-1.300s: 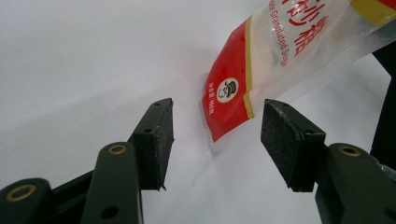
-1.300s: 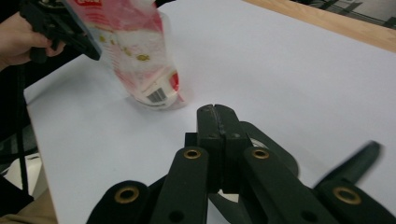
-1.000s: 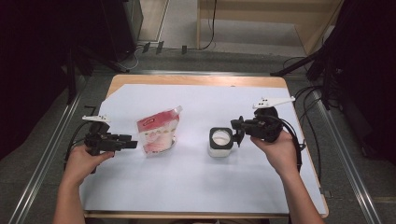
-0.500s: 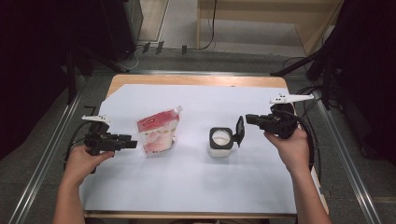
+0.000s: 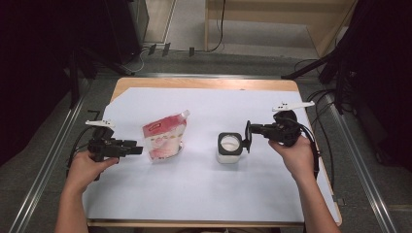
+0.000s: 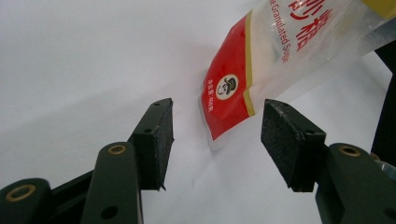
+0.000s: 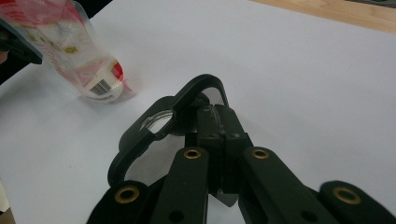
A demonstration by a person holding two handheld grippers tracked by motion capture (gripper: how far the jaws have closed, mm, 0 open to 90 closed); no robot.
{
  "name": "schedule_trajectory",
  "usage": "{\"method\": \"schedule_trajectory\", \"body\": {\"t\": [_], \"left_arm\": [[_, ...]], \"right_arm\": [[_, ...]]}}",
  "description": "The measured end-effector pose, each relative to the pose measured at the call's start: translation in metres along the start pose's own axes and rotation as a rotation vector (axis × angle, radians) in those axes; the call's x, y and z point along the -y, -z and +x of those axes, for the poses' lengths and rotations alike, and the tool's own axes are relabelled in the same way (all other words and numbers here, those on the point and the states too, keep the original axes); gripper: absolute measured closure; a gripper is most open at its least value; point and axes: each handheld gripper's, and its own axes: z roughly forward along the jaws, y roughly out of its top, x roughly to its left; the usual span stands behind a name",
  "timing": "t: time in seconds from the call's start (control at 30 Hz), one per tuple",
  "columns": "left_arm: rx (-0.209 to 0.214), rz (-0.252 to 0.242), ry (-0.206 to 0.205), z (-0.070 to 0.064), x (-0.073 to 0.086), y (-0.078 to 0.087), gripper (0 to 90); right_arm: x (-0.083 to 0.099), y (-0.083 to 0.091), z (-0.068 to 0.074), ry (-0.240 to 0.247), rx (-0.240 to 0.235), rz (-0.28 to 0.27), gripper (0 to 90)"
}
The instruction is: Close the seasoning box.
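Lid [image 5: 248, 136]: black, square with rounded corners and a clear centre, held on edge just at 3 o'clock of the jar [image 5: 229, 148]. Jar: upright, open, black-rimmed, white contents. Pouch [image 5: 163, 139]: red and clear sugar bag, standing tilted, well at 9 o'clock of the jar.

Black tool [image 6: 215, 140] jaws, brass rivets, grey pads
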Motion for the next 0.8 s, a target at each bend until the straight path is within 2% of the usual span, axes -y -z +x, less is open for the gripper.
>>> {"method": "schedule_trajectory", "body": {"t": [0.63, 0.8], "left_arm": [[0.006, -0.009, -0.002, 0.0, 0.0, 0.002, 44.7], [0.008, -0.003, -0.001, 0.0, 0.0, 0.002, 44.6]], "right_arm": [[0.004, -0.02, 0.01, -0.003, -0.057, 0.01, 90.0], [0.006, -0.028, 0.015, 0.021, -0.065, 0.026, 90.0]]}}
